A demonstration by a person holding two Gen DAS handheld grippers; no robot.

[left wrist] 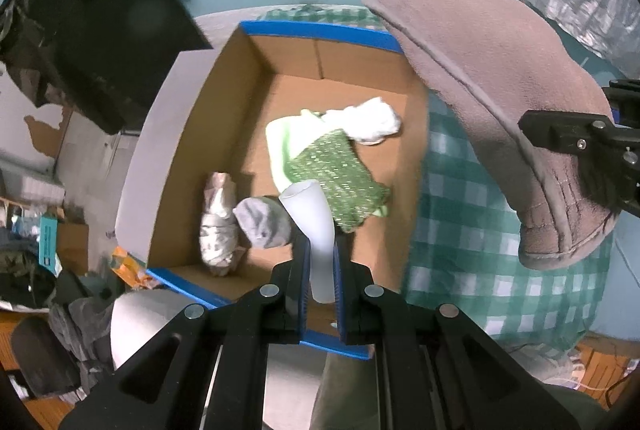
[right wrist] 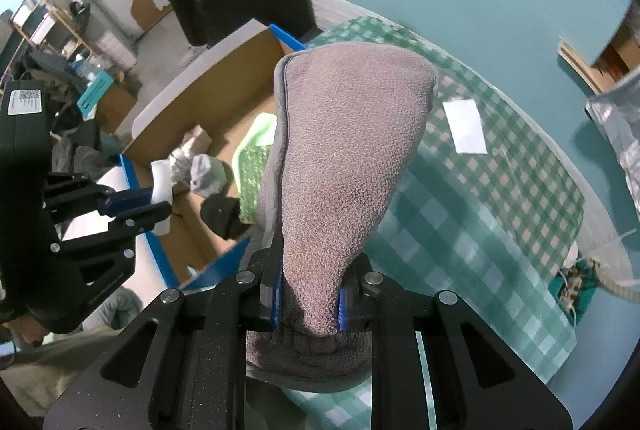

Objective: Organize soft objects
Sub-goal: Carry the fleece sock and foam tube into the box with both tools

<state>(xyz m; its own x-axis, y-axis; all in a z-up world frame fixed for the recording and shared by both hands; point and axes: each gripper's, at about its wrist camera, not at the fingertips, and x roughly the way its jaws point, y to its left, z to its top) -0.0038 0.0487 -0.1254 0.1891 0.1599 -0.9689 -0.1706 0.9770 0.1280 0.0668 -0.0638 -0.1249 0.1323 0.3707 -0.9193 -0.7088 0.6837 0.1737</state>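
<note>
My left gripper (left wrist: 320, 262) is shut on a white curved soft piece (left wrist: 310, 218) and holds it over the near end of a cardboard box with blue-taped rims (left wrist: 320, 30). Inside the box lie a green knitted cloth (left wrist: 336, 174), a white cloth (left wrist: 372, 122), a grey sock ball (left wrist: 262, 222) and a pale rolled bundle (left wrist: 218, 226). My right gripper (right wrist: 310, 306) is shut on the heel of a grey-brown slipper (right wrist: 340, 158), held in the air to the right of the box; the slipper also shows in the left wrist view (left wrist: 492, 82).
The box (right wrist: 200, 98) stands on a table with a green checked cloth (right wrist: 480, 190). A white paper (right wrist: 466, 126) lies on the cloth. A black object (left wrist: 100, 22) hangs left of the box. Clutter and shelves (right wrist: 48, 30) fill the room at left.
</note>
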